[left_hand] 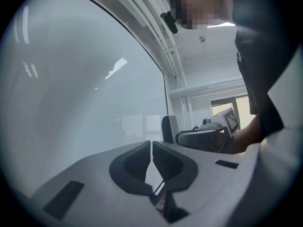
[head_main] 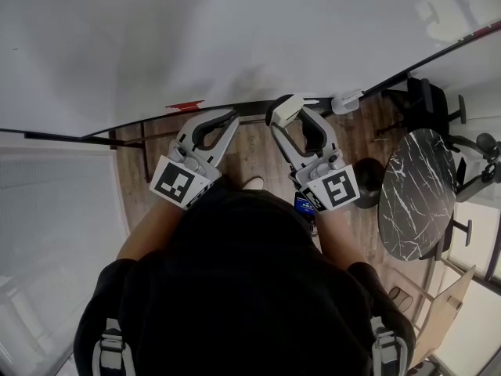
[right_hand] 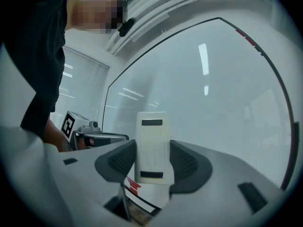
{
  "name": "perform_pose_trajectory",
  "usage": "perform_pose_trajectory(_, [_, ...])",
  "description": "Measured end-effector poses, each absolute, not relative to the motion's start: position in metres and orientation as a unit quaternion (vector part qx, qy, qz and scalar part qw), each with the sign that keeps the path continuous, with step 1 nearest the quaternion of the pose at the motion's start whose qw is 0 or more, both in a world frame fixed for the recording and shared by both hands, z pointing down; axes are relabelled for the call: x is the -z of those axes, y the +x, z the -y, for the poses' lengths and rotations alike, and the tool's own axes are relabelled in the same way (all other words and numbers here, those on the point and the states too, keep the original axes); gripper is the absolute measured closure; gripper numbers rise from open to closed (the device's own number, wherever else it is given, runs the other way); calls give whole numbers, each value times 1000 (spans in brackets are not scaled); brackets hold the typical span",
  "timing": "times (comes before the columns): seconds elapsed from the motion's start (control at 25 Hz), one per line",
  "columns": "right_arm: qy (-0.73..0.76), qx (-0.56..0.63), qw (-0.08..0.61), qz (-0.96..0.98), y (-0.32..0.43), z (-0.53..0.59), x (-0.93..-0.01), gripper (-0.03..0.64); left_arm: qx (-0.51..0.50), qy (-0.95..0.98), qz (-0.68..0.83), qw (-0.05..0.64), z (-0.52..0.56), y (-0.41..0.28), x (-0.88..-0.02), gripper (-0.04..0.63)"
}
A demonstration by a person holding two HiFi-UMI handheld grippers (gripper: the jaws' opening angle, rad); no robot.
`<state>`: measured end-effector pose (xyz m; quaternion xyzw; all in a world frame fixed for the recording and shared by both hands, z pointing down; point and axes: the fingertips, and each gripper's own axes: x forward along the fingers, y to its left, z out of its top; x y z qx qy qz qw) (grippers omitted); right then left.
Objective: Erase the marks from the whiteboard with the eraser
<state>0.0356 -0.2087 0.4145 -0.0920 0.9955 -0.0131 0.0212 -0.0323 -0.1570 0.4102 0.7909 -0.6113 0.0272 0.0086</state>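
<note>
Whiteboard (head_main: 196, 30) fills the upper half of the head view. Its black lower frame and ledge (head_main: 133, 125) run just ahead of both claws. Board face is broad, with open room above and to either side of the claws. It is cut off at the top and left of the frame.

Right claw (head_main: 294, 121) is closed on the white eraser (head_main: 290, 108). The right gripper view shows the eraser (right_hand: 151, 141) upright and pinched on both sides between the ribbed pads (right_hand: 124, 161). It is held just off the board near the lower edge. I cannot tell whether it touches.

Left claw (head_main: 225, 122) has its jaws drawn together with only a thin slit between them and nothing in it, as the left gripper view (left_hand: 151, 148) shows. It sits beside the right claw, near the ledge.

A red patch (head_main: 185, 105) lies on the ledge left of the claws, too small to identify. A white object (head_main: 345, 100) sits further right on the ledge, unclear. A round marble table (head_main: 415, 194) stands to the right, well apart.
</note>
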Motion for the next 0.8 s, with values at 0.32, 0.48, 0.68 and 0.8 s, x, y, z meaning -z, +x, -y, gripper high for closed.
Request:
perform_pose_trajectory(0.32, [-101, 13, 21, -995, 41, 215, -414, 393, -27, 789, 613, 8, 157, -31, -417, 588])
perform_pose_trajectory(0.48, [-105, 15, 22, -994, 42, 217, -414, 393, -26, 791, 611, 5, 155, -30, -415, 592])
perform_pose_trajectory(0.68, [-102, 13, 19, -995, 41, 216, -415, 393, -25, 795, 606, 4, 154, -28, -414, 592])
perform_pose_trajectory(0.8, [-100, 9, 16, -995, 40, 215, -416, 393, -23, 797, 604, 7, 154, -26, -414, 592])
